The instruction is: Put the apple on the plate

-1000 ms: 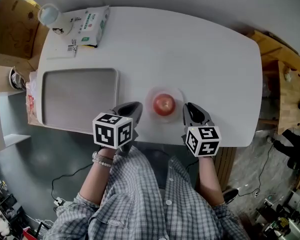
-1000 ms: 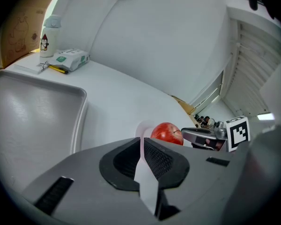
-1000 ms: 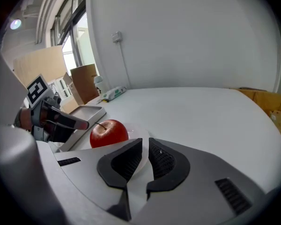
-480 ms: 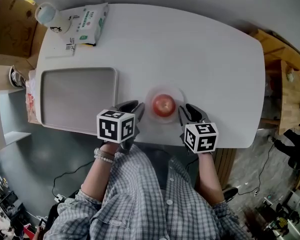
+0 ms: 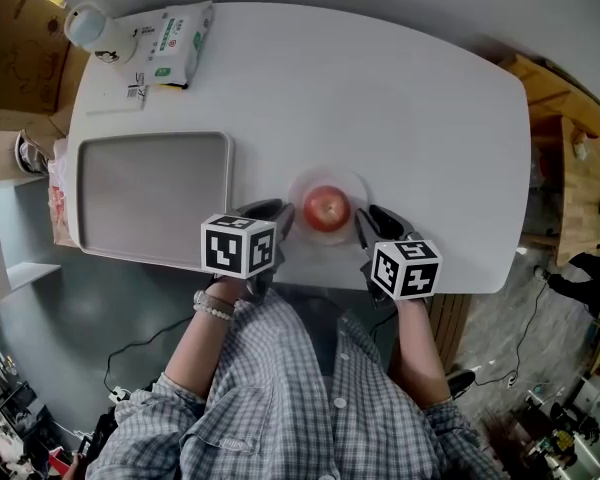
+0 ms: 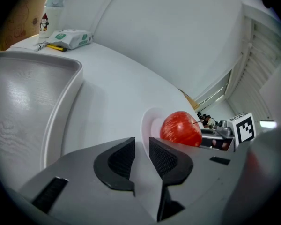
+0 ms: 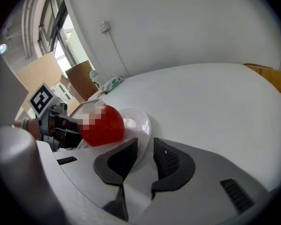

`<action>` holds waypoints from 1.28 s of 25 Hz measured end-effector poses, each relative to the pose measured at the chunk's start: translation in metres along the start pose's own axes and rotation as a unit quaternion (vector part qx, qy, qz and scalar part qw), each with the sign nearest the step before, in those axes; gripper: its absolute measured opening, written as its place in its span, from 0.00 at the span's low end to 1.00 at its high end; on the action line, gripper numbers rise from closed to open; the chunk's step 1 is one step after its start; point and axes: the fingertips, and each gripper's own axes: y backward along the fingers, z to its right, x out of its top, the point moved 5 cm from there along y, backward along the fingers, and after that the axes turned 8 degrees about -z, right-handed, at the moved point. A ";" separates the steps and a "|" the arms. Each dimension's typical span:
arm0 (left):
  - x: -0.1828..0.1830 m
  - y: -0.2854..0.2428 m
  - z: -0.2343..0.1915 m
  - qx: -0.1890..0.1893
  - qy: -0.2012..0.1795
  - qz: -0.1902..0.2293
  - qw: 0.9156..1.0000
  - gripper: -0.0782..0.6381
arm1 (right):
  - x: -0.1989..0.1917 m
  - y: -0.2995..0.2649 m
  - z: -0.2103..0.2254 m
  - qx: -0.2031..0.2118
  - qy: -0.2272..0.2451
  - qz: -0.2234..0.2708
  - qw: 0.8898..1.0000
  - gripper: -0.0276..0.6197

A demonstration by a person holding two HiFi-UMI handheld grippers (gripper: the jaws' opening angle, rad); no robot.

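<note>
I note the tray point(image 5: 155, 196) by the left edge of the worktop point(image 5: 380, 98). At the front edge my left gripper point(image 5: 270, 211) has its jaws drawn to a narrow slit, gripping nothing. Just beside it, the apple point(image 5: 327, 208) rests on the plate point(image 5: 356, 184). My right gripper point(image 5: 373, 222) flanks the plate, likewise clenched and empty.

Your blue-grey checked shirt point(image 5: 310, 418) with white buttons, beaded bracelet point(image 5: 211, 306), grey left gripper point(image 6: 141, 144) and right gripper point(image 7: 145, 145), black ribbed pads point(image 6: 165, 159), black-and-white marker cubes point(image 5: 238, 248).
</note>
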 end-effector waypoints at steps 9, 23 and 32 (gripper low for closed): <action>0.004 -0.005 0.005 -0.014 0.040 0.007 0.999 0.21 | -0.001 -0.001 -0.003 0.017 -0.011 -0.010 1.000 0.17; 0.006 -0.006 -0.005 -0.018 0.054 -0.013 0.998 0.18 | -0.004 -0.003 0.000 0.038 -0.113 0.002 0.993 0.14; 0.008 0.000 -0.005 -0.029 0.071 -0.024 0.997 0.17 | -0.003 0.000 -0.002 0.047 -0.142 -0.005 0.989 0.12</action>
